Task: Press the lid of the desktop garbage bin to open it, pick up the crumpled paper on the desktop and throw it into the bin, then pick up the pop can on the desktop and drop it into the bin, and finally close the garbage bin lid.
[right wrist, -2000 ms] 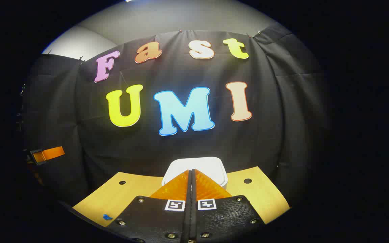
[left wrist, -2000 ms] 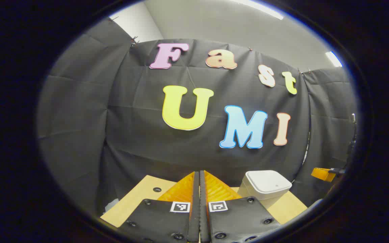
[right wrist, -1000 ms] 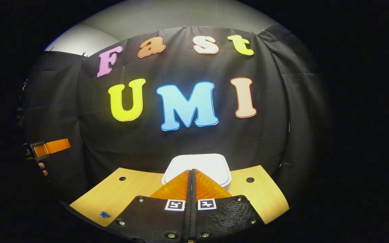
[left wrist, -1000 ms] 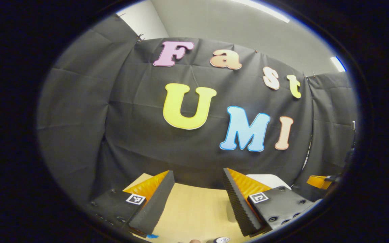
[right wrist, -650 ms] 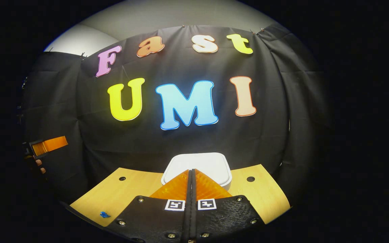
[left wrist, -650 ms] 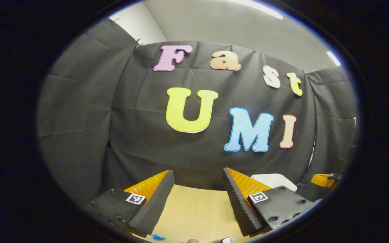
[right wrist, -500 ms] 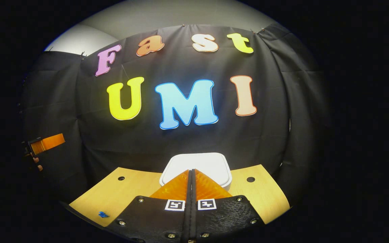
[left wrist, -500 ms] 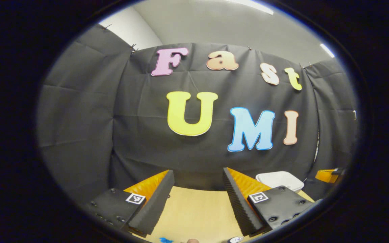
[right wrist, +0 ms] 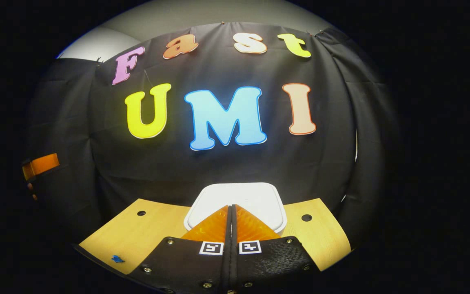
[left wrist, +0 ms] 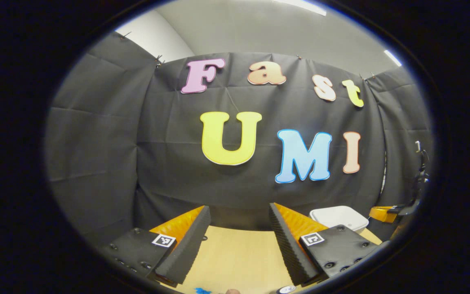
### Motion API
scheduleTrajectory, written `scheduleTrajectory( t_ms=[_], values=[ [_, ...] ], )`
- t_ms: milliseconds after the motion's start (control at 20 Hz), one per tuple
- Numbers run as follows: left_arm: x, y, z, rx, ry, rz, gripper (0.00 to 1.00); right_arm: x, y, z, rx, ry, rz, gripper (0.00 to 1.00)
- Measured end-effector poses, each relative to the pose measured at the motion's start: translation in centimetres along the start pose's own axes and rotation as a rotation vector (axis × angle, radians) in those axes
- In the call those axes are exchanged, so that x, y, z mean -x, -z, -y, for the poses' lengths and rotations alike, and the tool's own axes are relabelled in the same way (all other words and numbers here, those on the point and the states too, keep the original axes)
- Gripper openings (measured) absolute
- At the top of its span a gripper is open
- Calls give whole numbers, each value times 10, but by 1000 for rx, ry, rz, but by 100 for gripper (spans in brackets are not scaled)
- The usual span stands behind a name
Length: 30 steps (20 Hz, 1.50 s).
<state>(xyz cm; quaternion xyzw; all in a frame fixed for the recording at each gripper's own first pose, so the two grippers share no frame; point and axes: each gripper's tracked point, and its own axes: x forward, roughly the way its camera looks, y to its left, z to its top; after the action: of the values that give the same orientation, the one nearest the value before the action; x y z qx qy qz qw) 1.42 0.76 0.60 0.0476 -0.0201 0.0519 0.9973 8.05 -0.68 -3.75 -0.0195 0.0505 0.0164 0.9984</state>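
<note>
Right gripper point(right wrist: 231, 208) advanced on white square plastic bin lid point(right wrist: 239, 198), fingers together | left gripper point(left wrist: 239, 228) fingers parted, empty | lid press judged imminent

Black cloth point(left wrist: 96, 134) is hanging in creased panels across the middle of both views, clipped along its top edge. Above it, at the upper part of the left gripper view, a pale grey ceiling point(left wrist: 267, 32) is showing, with strip lights point(left wrist: 393, 58) glowing at upper right. A light wooden tabletop point(right wrist: 137, 237) is lying along the bottom.
</note>
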Motion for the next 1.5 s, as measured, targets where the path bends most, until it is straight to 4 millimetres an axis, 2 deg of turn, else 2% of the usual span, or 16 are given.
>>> scheduleTrajectory(
  t_ms=[150,300,400,550,800,850,900,950,1350,1500],
  values=[
    [4,2,-2,-14,-4,-11,91,-18,15,-1,0,-9,-49,0],
    [11,13,0,-135,-26,-15,100,-32,25,0,-10,-7,-85,0],
    [20,18,12,-217,-8,-11,100,-39,29,-2,-18,-12,-100,0],
    [29,14,33,-212,46,7,100,-46,35,-2,-7,-9,-114,0],
    [25,10,50,-209,85,17,100,-47,42,1,-5,4,-130,0],
    [23,11,51,-213,89,18,100,-48,45,4,-10,9,-134,0],
    [22,10,51,-213,89,21,96,-49,48,5,-16,8,-142,0],
    [20,9,50,-209,85,23,100,-48,45,7,-22,13,-118,0],
    [23,7,56,-163,99,36,100,-48,48,7,-61,20,-22,0],
    [27,0,55,-157,99,58,100,-48,50,6,-34,20,-3,0]
  ],
)
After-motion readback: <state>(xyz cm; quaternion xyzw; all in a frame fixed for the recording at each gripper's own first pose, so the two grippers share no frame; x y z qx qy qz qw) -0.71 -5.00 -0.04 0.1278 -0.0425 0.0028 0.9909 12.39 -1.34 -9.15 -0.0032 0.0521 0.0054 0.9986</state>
